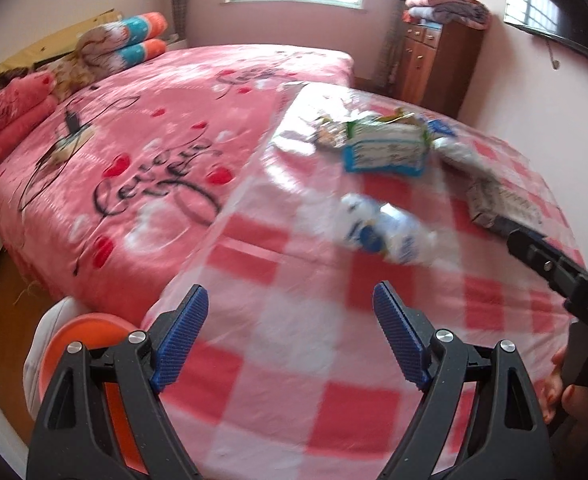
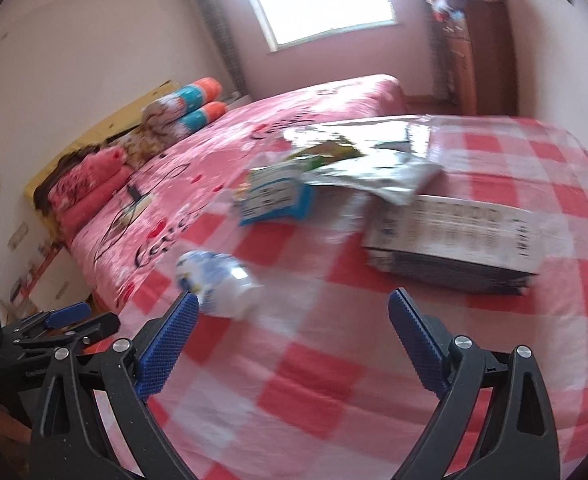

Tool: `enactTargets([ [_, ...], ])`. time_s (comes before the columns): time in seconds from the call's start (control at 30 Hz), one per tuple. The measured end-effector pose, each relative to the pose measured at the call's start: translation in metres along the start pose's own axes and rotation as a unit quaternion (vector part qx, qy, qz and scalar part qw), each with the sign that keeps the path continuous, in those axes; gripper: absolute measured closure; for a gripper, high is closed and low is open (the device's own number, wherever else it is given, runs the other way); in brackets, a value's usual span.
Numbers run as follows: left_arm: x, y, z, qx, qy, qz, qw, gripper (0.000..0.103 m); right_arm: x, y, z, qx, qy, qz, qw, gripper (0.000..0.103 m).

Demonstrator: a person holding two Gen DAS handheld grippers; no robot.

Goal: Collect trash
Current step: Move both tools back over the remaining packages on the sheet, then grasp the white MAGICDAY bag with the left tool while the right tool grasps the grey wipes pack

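Observation:
Trash lies on a table with a red-and-white checked cloth [image 1: 294,360]. A crumpled white-and-blue plastic bottle [image 1: 381,230] lies mid-table, also in the right wrist view [image 2: 218,280]. A blue-and-white wrapper [image 1: 385,152] [image 2: 274,196] lies farther back, with a silver foil bag [image 2: 373,176] and a flat printed box [image 2: 449,236] [image 1: 501,204]. My left gripper [image 1: 290,300] is open and empty, short of the bottle. My right gripper [image 2: 294,304] is open and empty, its left finger beside the bottle.
A bed with a pink cover [image 1: 134,152] stands left of the table, with folded quilts [image 1: 126,40] at its head. An orange-rimmed bin [image 1: 90,344] sits at the table's left corner. A wooden cabinet [image 1: 433,60] stands at the back right.

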State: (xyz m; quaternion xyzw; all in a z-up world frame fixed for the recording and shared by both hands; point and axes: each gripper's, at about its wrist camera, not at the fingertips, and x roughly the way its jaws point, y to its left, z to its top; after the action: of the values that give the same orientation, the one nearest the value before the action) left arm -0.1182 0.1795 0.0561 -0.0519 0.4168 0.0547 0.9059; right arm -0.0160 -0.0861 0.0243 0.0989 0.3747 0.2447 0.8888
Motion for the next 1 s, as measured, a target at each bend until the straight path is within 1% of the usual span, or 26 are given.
enactTargets([
  [0.07,0.003,-0.012,0.011,0.007,-0.004,-0.009,0.9999,0.018,-0.002,-0.016,0.004,0.022,0.000,-0.004,1.000,0.008],
  [0.17,0.008,-0.031,0.034,0.010,-0.009,-0.033,0.9994,0.018,-0.006,-0.038,0.010,0.042,-0.007,-0.015,0.999,0.008],
  [0.2,0.012,-0.039,0.046,0.003,-0.010,-0.044,0.9990,0.018,-0.008,-0.044,0.013,0.047,-0.012,-0.021,0.999,0.008],
  [0.3,0.025,-0.051,0.072,-0.020,-0.011,-0.056,0.9982,0.018,-0.014,-0.061,0.018,0.060,-0.024,-0.032,0.997,0.008],
  [0.37,0.037,-0.058,0.092,-0.037,-0.013,-0.050,0.9980,0.018,-0.019,-0.071,0.021,0.069,-0.031,-0.037,0.996,0.008],
  [0.47,0.058,-0.068,0.127,-0.064,-0.018,-0.051,0.9965,0.018,-0.020,-0.083,0.023,0.083,-0.033,-0.035,0.995,0.008],
  [0.53,0.075,-0.079,0.151,-0.062,-0.023,-0.040,0.9970,0.018,-0.019,-0.089,0.022,0.089,-0.031,-0.031,0.995,0.008],
  [0.6,0.097,-0.090,0.173,-0.057,-0.017,-0.020,0.9981,0.018,-0.017,-0.095,0.021,0.091,-0.030,-0.032,0.995,0.008],
  [0.7,0.125,-0.098,0.194,-0.053,-0.004,-0.003,0.9986,0.018,-0.017,-0.100,0.021,0.097,-0.028,-0.031,0.994,0.008],
  [0.77,0.148,-0.102,0.205,-0.053,0.009,0.016,0.9984,0.018,-0.018,-0.105,0.021,0.103,-0.027,-0.025,0.994,0.008],
  [0.9,0.184,-0.108,0.214,-0.043,0.040,0.033,0.9977,0.018,-0.021,-0.116,0.023,0.117,-0.028,-0.022,0.992,0.008],
  [1.0,0.208,-0.103,0.216,-0.062,0.070,0.028,0.9953,0.019,-0.027,-0.124,0.025,0.129,-0.034,-0.022,0.991,0.008],
])
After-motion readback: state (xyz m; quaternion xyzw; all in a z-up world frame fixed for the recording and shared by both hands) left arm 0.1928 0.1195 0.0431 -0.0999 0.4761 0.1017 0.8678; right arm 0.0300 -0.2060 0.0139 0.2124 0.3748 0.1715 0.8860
